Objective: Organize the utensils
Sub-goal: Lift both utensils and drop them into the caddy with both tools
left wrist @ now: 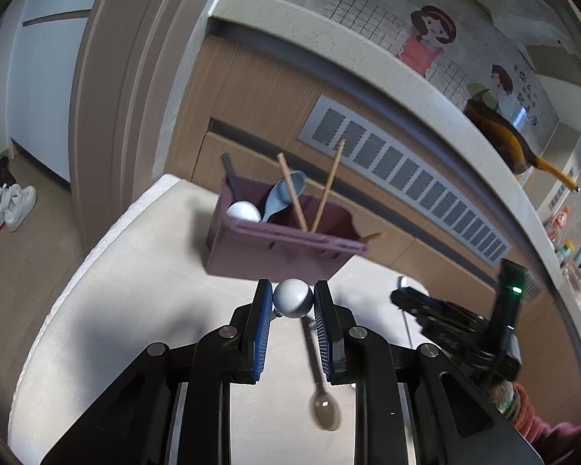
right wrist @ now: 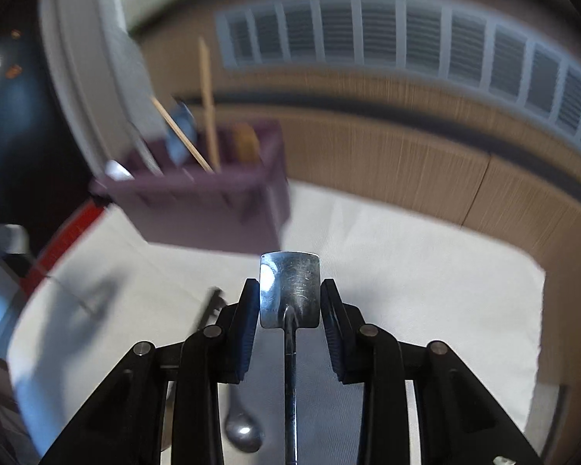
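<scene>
We hold a round white ladle-like spoon (left wrist: 293, 297) in the left gripper (left wrist: 293, 302), its bowl pinched between the two blue pads and its thin handle trailing back toward us under the fingers, so its long axis runs along the gripper with the bowl end pointing at the purple caddy (left wrist: 282, 248). The right gripper (right wrist: 289, 302) is closed on a flat steel spatula blade (right wrist: 289, 288); the blade faces forward toward the caddy and its shaft runs straight back beneath the fingers. The caddy stands on the pale table (left wrist: 135, 310), just ahead of the left gripper and ahead-left of the right one. Inside it, two wooden chopsticks (left wrist: 321, 190) lean apart and cross low down, tips up; a light-blue spoon (left wrist: 284, 193) leans bowl-up beside them, and a white spoon bowl (left wrist: 243, 211) sits at the caddy's left end with a dark handle (left wrist: 228, 172) rising behind it. A brown spoon (left wrist: 323, 407) lies on the table nearer to us than the caddy, bowl toward us. Above the caddy, wall art shows cartoon figures (left wrist: 432, 33) with handwritten characters we cannot read.
</scene>
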Demonstrator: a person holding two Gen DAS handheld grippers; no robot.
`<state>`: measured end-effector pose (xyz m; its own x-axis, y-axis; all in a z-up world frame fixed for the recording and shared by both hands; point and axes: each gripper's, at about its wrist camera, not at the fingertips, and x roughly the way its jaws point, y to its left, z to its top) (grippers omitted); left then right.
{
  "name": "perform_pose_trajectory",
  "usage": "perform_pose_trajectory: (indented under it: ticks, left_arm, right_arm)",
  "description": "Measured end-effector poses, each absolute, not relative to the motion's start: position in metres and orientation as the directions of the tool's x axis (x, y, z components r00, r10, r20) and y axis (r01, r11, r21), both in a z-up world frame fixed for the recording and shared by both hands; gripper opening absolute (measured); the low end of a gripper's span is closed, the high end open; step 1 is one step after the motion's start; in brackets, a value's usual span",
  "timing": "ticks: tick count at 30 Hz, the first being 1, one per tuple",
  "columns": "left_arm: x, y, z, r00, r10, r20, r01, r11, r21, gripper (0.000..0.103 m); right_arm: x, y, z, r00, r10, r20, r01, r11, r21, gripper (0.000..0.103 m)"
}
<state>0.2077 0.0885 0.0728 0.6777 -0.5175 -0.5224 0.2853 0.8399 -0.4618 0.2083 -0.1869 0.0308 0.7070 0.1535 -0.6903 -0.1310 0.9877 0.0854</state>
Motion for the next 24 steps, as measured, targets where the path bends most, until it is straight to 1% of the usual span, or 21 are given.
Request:
perform_pose_trajectory:
  ticks: [3, 4, 7, 9, 11, 12, 14, 16, 18, 21, 24]
  left_arm:
    - [0.208, 0.084, 0.099, 0.686, -0.539, -0.489, 0.313, 0.825, -0.471, 0.023]
    - [0.210, 0.083, 0.115, 0.686, -0.559, -0.465, 0.332, 0.810, -0.484, 0.023]
    - [0.220, 0.082, 0.167, 0.697, -0.612, -0.373, 0.399, 0.764, -0.507, 0.023]
    - [0.228, 0.082, 0.193, 0.719, -0.617, -0.321, 0.421, 0.753, -0.505, 0.023]
    - [0.241, 0.084, 0.212, 0.737, -0.621, -0.267, 0.440, 0.741, -0.508, 0.023]
    - [0.249, 0.084, 0.216, 0.738, -0.625, -0.253, 0.444, 0.733, -0.515, 0.023]
    - [0.265, 0.084, 0.215, 0.730, -0.638, -0.244, 0.449, 0.717, -0.533, 0.023]
    - [0.285, 0.085, 0.205, 0.721, -0.644, -0.257, 0.441, 0.712, -0.547, 0.023]
    - [0.303, 0.086, 0.190, 0.705, -0.654, -0.274, 0.433, 0.703, -0.563, 0.023]
    - [0.319, 0.088, 0.169, 0.685, -0.671, -0.283, 0.429, 0.686, -0.588, 0.023]
    - [0.335, 0.090, 0.149, 0.672, -0.679, -0.294, 0.420, 0.677, -0.604, 0.023]
  right_arm:
    - [0.190, -0.189, 0.062, 0.767, 0.196, -0.611, -0.165, 0.980, 0.108, 0.030]
    - [0.186, -0.188, 0.077, 0.790, 0.216, -0.574, -0.182, 0.976, 0.118, 0.030]
    - [0.173, -0.184, 0.135, 0.868, 0.256, -0.426, -0.231, 0.967, 0.110, 0.030]
    - [0.174, -0.178, 0.185, 0.917, 0.271, -0.294, -0.253, 0.963, 0.097, 0.030]
    - [0.183, -0.174, 0.216, 0.935, 0.285, -0.213, -0.269, 0.958, 0.100, 0.030]
    - [0.189, -0.174, 0.226, 0.937, 0.294, -0.190, -0.277, 0.955, 0.109, 0.030]
    - [0.211, -0.170, 0.236, 0.933, 0.317, -0.171, -0.293, 0.944, 0.152, 0.030]
    - [0.233, -0.165, 0.231, 0.932, 0.320, -0.172, -0.289, 0.940, 0.182, 0.030]
    - [0.256, -0.159, 0.216, 0.933, 0.312, -0.182, -0.276, 0.941, 0.196, 0.030]
    - [0.286, -0.154, 0.191, 0.922, 0.317, -0.222, -0.272, 0.939, 0.212, 0.030]
    - [0.292, -0.145, 0.172, 0.920, 0.309, -0.239, -0.271, 0.945, 0.181, 0.030]
